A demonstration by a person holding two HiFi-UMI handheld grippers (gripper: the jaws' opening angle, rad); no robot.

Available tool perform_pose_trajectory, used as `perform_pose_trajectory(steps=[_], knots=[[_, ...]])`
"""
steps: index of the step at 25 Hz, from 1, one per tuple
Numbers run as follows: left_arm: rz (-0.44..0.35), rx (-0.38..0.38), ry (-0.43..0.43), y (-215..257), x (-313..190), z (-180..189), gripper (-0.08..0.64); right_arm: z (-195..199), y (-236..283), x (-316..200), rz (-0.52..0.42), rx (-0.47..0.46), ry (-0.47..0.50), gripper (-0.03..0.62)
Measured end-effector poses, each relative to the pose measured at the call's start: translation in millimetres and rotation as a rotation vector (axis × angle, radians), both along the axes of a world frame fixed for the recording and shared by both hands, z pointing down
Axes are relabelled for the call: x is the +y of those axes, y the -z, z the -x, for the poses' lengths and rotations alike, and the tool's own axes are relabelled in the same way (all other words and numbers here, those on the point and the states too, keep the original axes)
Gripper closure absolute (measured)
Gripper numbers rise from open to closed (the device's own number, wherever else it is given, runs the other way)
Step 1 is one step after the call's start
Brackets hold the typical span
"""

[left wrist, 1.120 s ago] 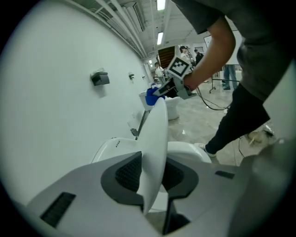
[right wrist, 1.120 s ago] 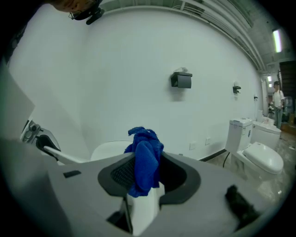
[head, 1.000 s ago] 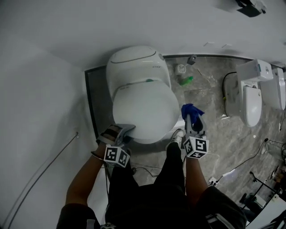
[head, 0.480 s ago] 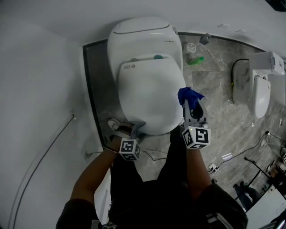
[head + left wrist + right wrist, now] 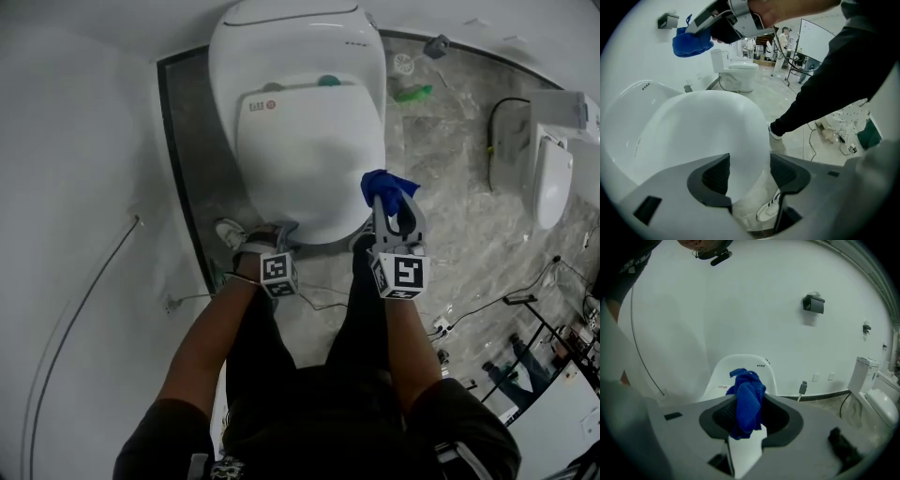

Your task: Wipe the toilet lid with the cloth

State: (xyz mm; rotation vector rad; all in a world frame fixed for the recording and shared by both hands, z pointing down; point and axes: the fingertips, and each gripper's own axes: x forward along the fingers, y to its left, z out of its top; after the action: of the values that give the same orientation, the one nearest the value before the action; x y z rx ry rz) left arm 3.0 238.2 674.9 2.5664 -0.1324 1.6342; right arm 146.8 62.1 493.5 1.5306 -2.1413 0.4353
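The white toilet lid (image 5: 309,159) lies closed on the toilet. My right gripper (image 5: 392,204) hangs over the lid's front right edge, shut on a bunched blue cloth (image 5: 384,186). The cloth (image 5: 748,401) fills the gap between that gripper's pads, with the toilet (image 5: 761,370) beyond it. My left gripper (image 5: 279,234) is low at the lid's front left. Its jaws have just been opening and stand wide apart. In the left gripper view the lid's front rim (image 5: 740,140) shows in the gap, and neither pad presses on it. The blue cloth (image 5: 691,43) hangs above.
A white wall runs along the left. Other toilets (image 5: 553,178) stand at the right. A green bottle (image 5: 412,93) and cables (image 5: 487,302) lie on the marble floor. The person's shoes (image 5: 230,232) and dark trouser legs are at the bowl's front.
Both grippers have sunk toward the front of the toilet. The left one slid in under the lid's front left. The blue cloth now sits over the lid's right front edge.
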Motion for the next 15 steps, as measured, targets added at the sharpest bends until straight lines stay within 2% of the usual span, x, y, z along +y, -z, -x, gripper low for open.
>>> perform_pose_trajectory(steps=[3,5,6,9,11,13,15], knots=[[-0.027,-0.017,-0.015,-5.9,3.0,0.3,0.287,7.8,-9.2,2.1,0.016,0.008,0.032,0.462],[-0.011,0.002,0.017,-3.6,2.0,-1.2,0.287,15.5,-16.2,1.0,0.026,0.004,0.05,0.462],[0.027,0.036,0.075,-0.3,-0.8,-2.9,0.287,20.8,-18.2,-0.9,0.024,-0.005,0.054,0.462],[0.227,0.203,0.307,17.2,-11.7,-7.5,0.299,45.9,-18.3,-10.4,0.004,-0.037,0.078,0.462],[0.317,0.292,0.392,30.0,-17.9,-6.9,0.305,67.3,-19.7,-18.8,-0.004,-0.056,0.102,0.462],[0.35,0.375,0.475,45.7,-32.1,0.1,0.318,91.7,-23.8,-29.0,-0.006,-0.074,0.128,0.462],[0.33,0.468,0.606,66.1,-59.9,16.3,0.344,119.8,-29.8,-41.1,-0.003,-0.089,0.167,0.462]])
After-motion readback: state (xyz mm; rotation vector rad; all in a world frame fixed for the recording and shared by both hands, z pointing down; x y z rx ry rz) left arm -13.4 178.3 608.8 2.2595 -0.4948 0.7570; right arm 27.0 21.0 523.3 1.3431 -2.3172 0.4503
